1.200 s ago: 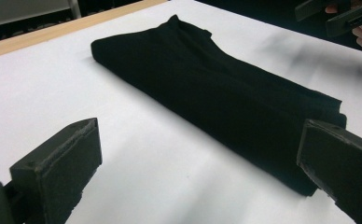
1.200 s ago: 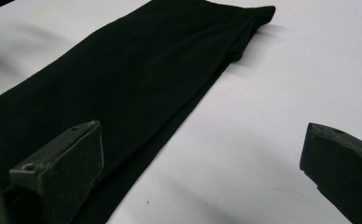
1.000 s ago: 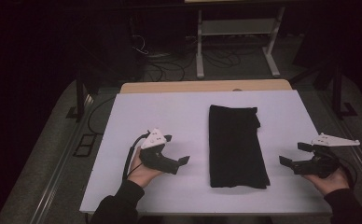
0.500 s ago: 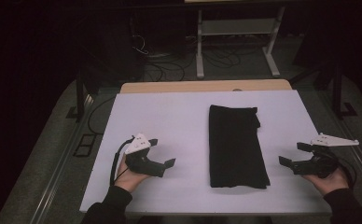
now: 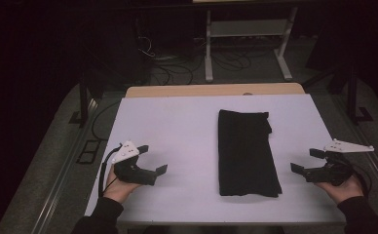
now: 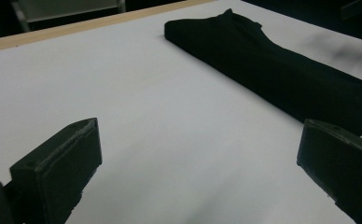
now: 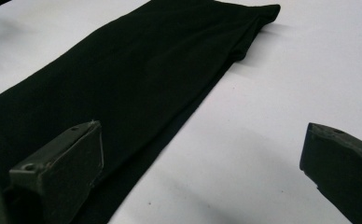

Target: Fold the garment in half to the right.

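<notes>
A folded black cloth (image 5: 248, 152) lies flat on the white desk (image 5: 177, 126), its long side running away from the person, between the two claws and touching neither. The left claw (image 5: 154, 168) rests well to the cloth's left with jaws spread and nothing held. The right claw (image 5: 305, 162) sits near the cloth's right edge, likewise released and holding nothing.

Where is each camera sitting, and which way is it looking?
High view: above the person's side, looking forward and down at the white table; shows both hands, the left gripper and the right gripper.
Left gripper view: rides on the left gripper, looking low across the table between its open jaws.
Right gripper view: rides on the right gripper, jaws open.
All three share the folded black cloth.
</notes>
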Available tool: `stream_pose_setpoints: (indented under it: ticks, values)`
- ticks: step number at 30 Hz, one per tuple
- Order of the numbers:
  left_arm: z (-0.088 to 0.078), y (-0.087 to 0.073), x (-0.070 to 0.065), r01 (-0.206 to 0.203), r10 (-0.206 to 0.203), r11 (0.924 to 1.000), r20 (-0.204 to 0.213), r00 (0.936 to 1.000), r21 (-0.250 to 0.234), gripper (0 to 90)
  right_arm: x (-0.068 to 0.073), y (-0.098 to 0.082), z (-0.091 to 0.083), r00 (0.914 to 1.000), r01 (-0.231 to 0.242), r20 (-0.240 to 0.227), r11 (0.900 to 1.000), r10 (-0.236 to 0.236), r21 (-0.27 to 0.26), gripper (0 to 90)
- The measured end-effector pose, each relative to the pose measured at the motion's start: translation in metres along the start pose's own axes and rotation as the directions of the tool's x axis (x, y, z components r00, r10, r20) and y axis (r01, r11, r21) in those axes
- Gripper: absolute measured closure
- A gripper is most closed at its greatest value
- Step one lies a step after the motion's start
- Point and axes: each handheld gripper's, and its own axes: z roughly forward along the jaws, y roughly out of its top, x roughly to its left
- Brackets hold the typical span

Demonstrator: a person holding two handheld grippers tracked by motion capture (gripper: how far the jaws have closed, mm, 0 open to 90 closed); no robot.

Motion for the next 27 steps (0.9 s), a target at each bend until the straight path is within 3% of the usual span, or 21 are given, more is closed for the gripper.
stream_pose_setpoints:
  ticks: [10, 15, 19, 24, 27]
  values:
    - [-0.022, -0.015, 0.017, 0.026, -0.027, 0.9996, -0.069, 0.9973, -0.014, 0.0, 0.000, 0.000, 0.000, 1.0000, 0.001, -0.003, 1.000, -0.001, -0.001, 0.0]
    - [-0.033, -0.028, 0.027, 0.065, -0.067, 0.9975, -0.101, 0.9926, -0.027, 0.0, 0.000, 0.000, 0.001, 1.0000, 0.001, -0.005, 1.000, -0.001, -0.001, 0.0]
    - [-0.041, -0.035, 0.032, 0.074, -0.079, 0.9965, -0.133, 0.9880, -0.040, 0.0, 0.000, 0.000, 0.001, 1.0000, 0.004, -0.007, 1.000, -0.004, -0.003, 0.0]
    - [-0.047, -0.044, 0.036, 0.059, -0.058, 0.9982, -0.180, 0.9820, 0.001, 0.0, 0.000, 0.000, 0.002, 0.9999, -0.002, -0.013, 1.000, 0.002, -0.001, 0.0]
    - [-0.051, -0.046, 0.038, 0.078, -0.079, 0.9968, -0.194, 0.9778, -0.013, 0.0, -0.001, 0.000, 0.003, 0.9998, -0.003, -0.019, 1.000, 0.003, -0.003, 0.0]
